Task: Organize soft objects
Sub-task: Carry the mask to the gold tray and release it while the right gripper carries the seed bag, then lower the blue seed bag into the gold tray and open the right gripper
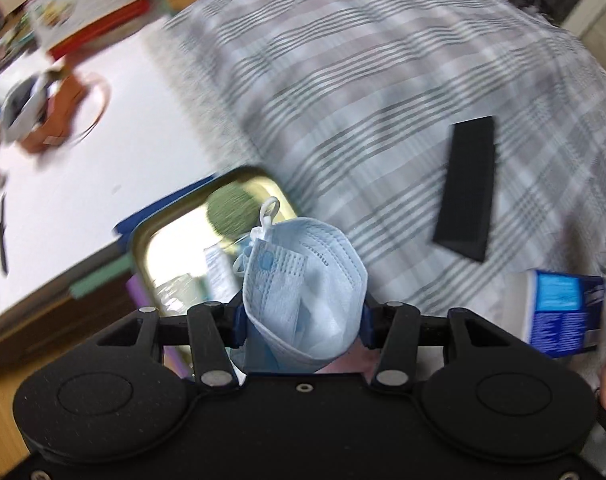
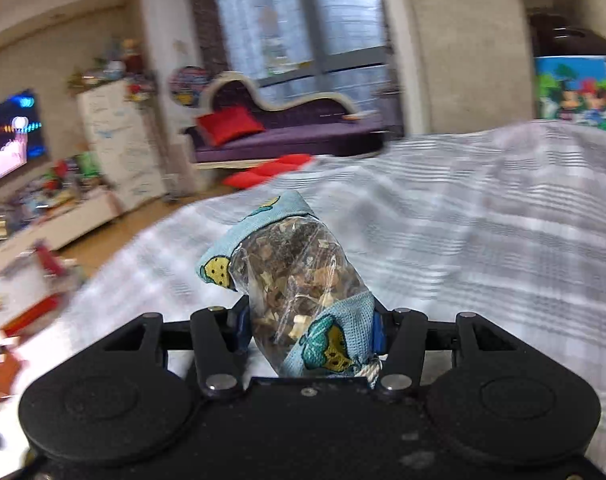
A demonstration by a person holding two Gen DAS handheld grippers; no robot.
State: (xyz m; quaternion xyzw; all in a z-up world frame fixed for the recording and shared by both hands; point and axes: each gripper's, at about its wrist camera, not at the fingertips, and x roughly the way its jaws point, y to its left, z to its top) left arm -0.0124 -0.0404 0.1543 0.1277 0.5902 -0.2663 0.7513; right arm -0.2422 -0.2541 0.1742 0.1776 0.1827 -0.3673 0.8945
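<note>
My left gripper (image 1: 301, 320) is shut on a folded light-blue face mask (image 1: 307, 280) with white ear loops, held above the near corner of a shiny metal tray (image 1: 175, 240). A dark green round soft thing (image 1: 231, 212) lies in the tray. My right gripper (image 2: 309, 328) is shut on a small pouch (image 2: 295, 280) of light-blue patterned cloth with a clear window showing dried bits, held above the grey checked blanket (image 2: 483, 220).
The checked blanket (image 1: 383, 80) covers the surface ahead, with a black oblong block (image 1: 469, 188) lying on it. A blue box (image 1: 563, 312) is at the right. A white table (image 1: 103, 160) at left holds clutter. A purple sofa (image 2: 287, 128) stands far off.
</note>
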